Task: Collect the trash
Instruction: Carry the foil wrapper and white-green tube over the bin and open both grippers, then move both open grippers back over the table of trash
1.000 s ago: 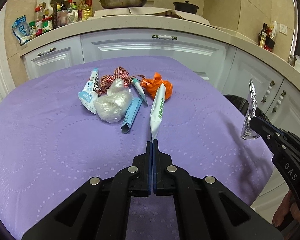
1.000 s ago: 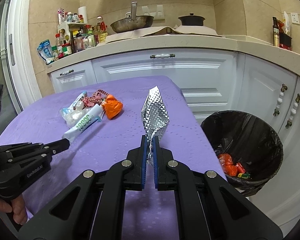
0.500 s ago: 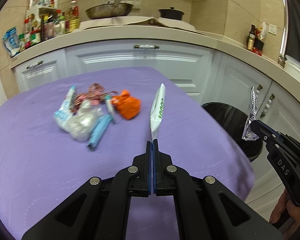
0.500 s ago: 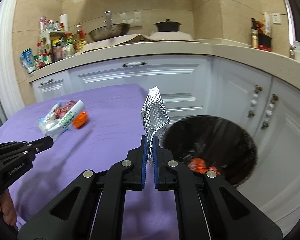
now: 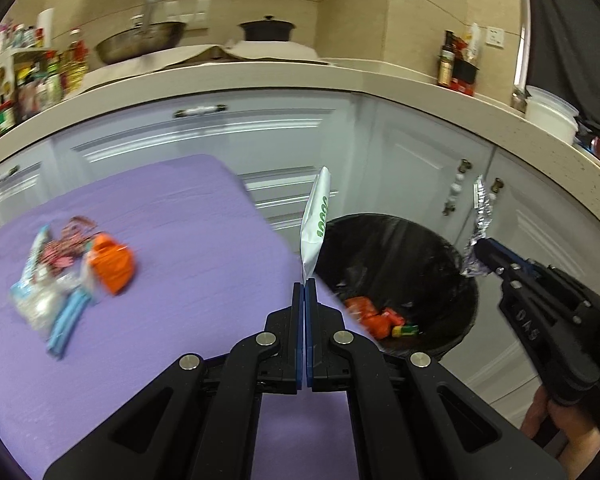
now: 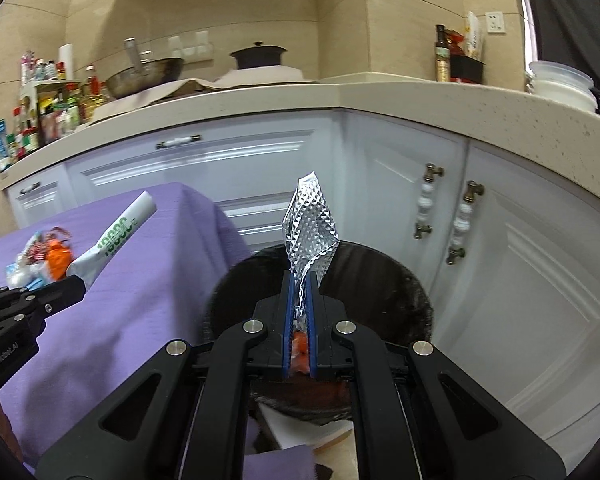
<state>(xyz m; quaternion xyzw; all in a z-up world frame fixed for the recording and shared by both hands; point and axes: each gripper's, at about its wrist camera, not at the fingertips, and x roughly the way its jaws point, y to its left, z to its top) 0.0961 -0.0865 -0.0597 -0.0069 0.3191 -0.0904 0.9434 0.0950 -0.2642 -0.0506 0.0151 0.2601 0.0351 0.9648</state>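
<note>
Now we clamp each piece by its tail: our right gripper [image 6: 299,280] pinches the foil [image 6: 310,226] above the bin [image 6: 404,280] for dropping, our left gripper [image 5: 304,286] pinches the tube [image 5: 315,226] at the table [image 5: 172,216] edge; farther trash [image 5: 64,276] waits.

The right gripper [image 5: 476,258] body reads "DAS"; the white tube [image 6: 114,236], clamped in the left gripper [image 6: 76,286] labelled "GenRobot.AI", bears green digits resembling "10000".
</note>
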